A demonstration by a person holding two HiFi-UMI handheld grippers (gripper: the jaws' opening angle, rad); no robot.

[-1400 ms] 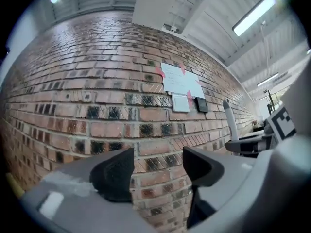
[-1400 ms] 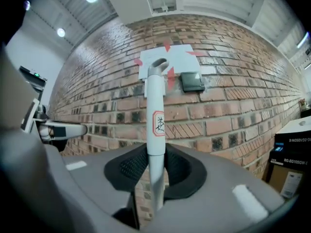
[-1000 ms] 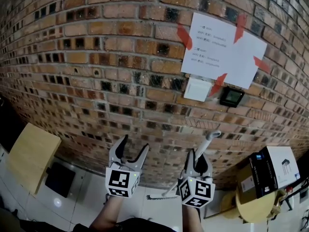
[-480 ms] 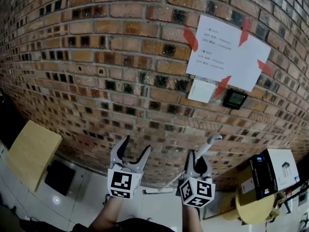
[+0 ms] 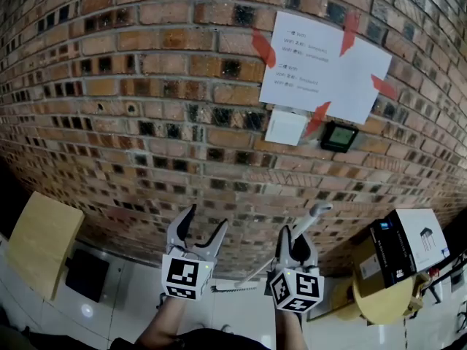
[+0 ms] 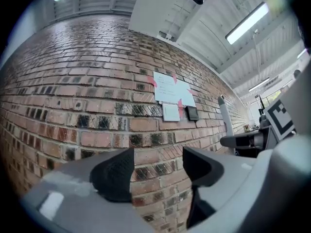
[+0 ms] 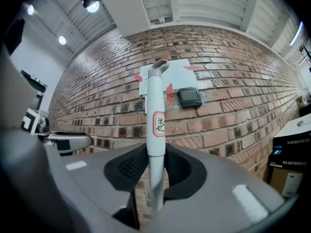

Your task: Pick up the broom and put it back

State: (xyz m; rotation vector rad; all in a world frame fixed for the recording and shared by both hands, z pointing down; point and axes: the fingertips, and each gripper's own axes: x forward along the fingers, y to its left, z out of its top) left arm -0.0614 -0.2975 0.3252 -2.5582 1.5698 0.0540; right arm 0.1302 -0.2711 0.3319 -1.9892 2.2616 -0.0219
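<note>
The broom has a white handle with a red-edged label, standing upright before the brick wall. My right gripper is shut on that handle, its black pads pressing both sides. In the head view the handle slants up to the right from the right gripper, and the toothed broom head hangs low near the floor. My left gripper is held beside it, open and with nothing in it; its pads frame only bricks. The handle tip shows at the right of the left gripper view.
A brick wall fills the front, with a taped paper notice, a white plate and a small black panel. A printed box rests on a round wooden table at right. A wooden tabletop stands at left.
The head view has shifted, so the notice and wall sit a little further left. Both grippers stay almost where they were, with the right one still shut on the handle.
</note>
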